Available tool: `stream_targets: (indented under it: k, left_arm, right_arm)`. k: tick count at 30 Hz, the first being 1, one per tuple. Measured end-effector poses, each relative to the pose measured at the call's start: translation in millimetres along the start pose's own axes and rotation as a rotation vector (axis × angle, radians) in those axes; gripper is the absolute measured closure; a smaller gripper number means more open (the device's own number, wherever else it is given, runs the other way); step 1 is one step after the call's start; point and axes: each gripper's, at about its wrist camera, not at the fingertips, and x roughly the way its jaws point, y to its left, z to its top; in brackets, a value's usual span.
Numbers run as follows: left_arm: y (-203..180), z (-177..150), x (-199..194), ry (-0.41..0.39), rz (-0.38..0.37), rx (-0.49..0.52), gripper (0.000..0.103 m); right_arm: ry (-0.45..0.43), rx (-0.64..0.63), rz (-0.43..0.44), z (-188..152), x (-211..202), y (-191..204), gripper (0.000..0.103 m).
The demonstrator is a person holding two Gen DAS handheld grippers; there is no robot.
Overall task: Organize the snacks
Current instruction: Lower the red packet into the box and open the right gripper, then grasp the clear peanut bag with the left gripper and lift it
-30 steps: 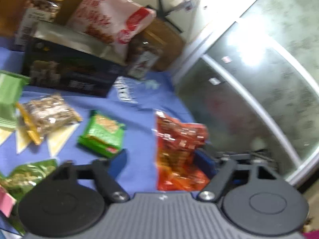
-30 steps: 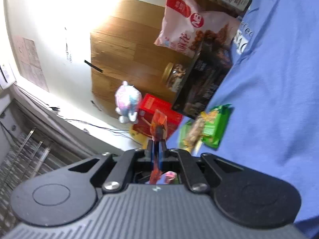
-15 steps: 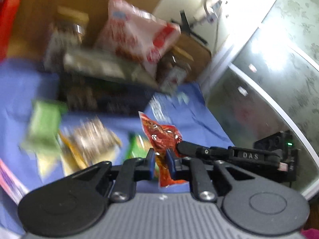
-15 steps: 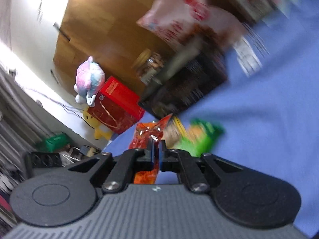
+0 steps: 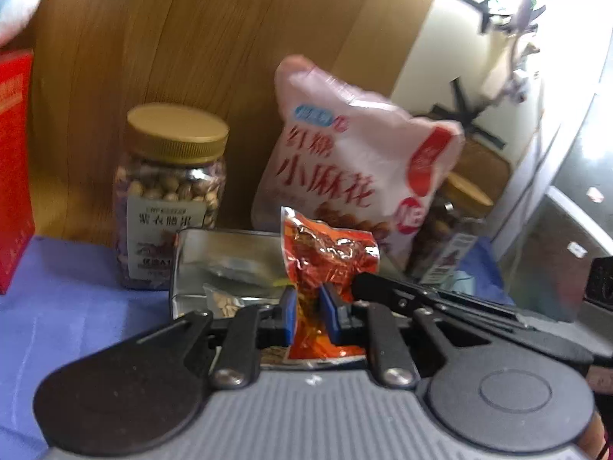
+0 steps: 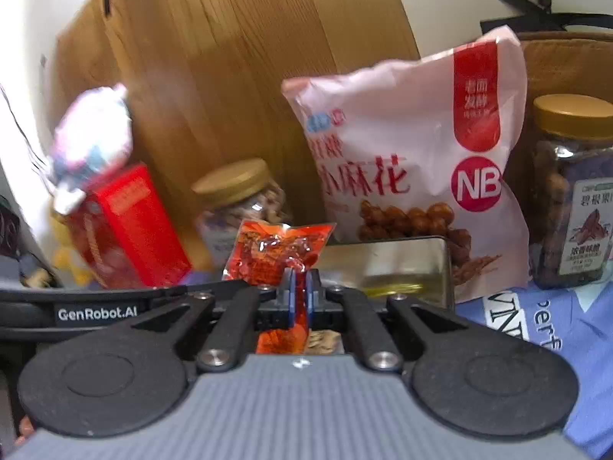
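Left gripper (image 5: 308, 316) and right gripper (image 6: 300, 303) both pinch red snack packet (image 5: 325, 260), now lifted from worktop over open tin (image 5: 226, 264); drop-in looks next.

Home: plush toy (image 6: 90, 134), wood panel (image 6: 237, 76), snacks.

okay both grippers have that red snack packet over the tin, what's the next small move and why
Probably open the right gripper and let the left gripper lower the red packet into the open tin. Both pinch one packet right above the tin, which already holds small packets.
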Motion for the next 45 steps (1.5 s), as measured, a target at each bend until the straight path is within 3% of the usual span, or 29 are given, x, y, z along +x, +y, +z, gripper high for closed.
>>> stream_targets:
  k: [6, 7, 9, 11, 13, 16, 20, 22, 24, 26, 28, 29, 31, 38, 40, 42, 45]
  left_arm:
    - [-1.7, -13.8, 20.3, 0.035, 0.110, 0.058, 0.080]
    - [-4.2, -15.4, 18.3, 0.034, 0.123, 0.088, 0.080]
    - [-9.5, -17.1, 4.3, 0.012, 0.152, 0.117, 0.061]
    - [-11.3, -20.8, -24.1, -0.047, 0.113, 0.118, 0.058]
    - [-8.6, -29.4, -57.4, -0.064, 0.065, 0.074, 0.058]
    - [-5.2, -55.4, -86.4, -0.002, 0.075, -0.010, 0.058]
    - [-11.6, -95.5, -94.7, 0.064, 0.174, -0.012, 0.056]
    - [-12.3, -108.9, -86.7, 0.104, 0.229, 0.003, 0.055]
    - [-5.5, -117.8, -77.5, 0.161, 0.233, -0.039, 0.055]
    - [-0.5, -122.7, -74.2, 0.162, 0.208, -0.050, 0.056]
    - [-0.7, -124.6, -74.2, 0.157, 0.194, -0.021, 0.065]
    - [1.1, -125.1, -74.6, 0.161, 0.156, -0.026, 0.075]
    - [5.5, -127.0, -77.2, 0.162, 0.129, -0.063, 0.075]
    - [-1.7, -137.5, -101.2, 0.160, 0.071, -0.008, 0.073]
    - [-3.8, -140.3, -104.6, 0.171, 0.059, 0.018, 0.068]
    - [-7.9, -141.9, -106.6, 0.180, 0.057, 0.052, 0.052]
    - [-15.0, -140.1, -107.9, 0.137, 0.117, 0.114, 0.044]
  right_arm:
    - [0.033, -0.087, -0.082, -12.1, 21.6, 4.9, 0.088]
    - [0.035, -0.097, -0.105, -13.5, 21.2, 5.8, 0.080]
    - [-0.009, -0.088, -0.126, -14.9, 8.4, 4.0, 0.069]
    - [-0.075, -0.071, -0.098, -16.9, -16.3, 1.7, 0.068]
    - [-0.090, -0.075, -0.016, -24.1, -43.6, 0.4, 0.068]
    - [0.018, -0.140, 0.097, -43.4, -58.2, 8.7, 0.068]
    - [0.150, -0.277, 0.094, -72.0, -43.7, 29.2, 0.064]
    - [0.201, -0.295, 0.104, -79.1, -33.1, 35.4, 0.051]
    - [0.221, -0.296, 0.096, -84.0, -26.8, 37.9, 0.042]
    - [0.249, -0.246, 0.124, -84.9, -25.2, 35.6, 0.043]
    - [0.299, -0.162, 0.165, -86.2, -27.6, 30.7, 0.050]
    - [0.312, -0.130, 0.183, -87.9, -30.4, 28.0, 0.053]
    - [0.318, -0.145, 0.205, -95.1, -42.6, 32.3, 0.066]
    - [0.291, -0.296, 0.194, -125.7, -85.8, 61.9, 0.064]
    - [0.272, -0.341, 0.188, -132.8, -97.5, 66.5, 0.065]
    - [0.244, -0.379, 0.160, -137.0, -107.4, 67.2, 0.064]
    - [0.223, -0.412, 0.089, -137.6, -105.2, 65.8, 0.058]
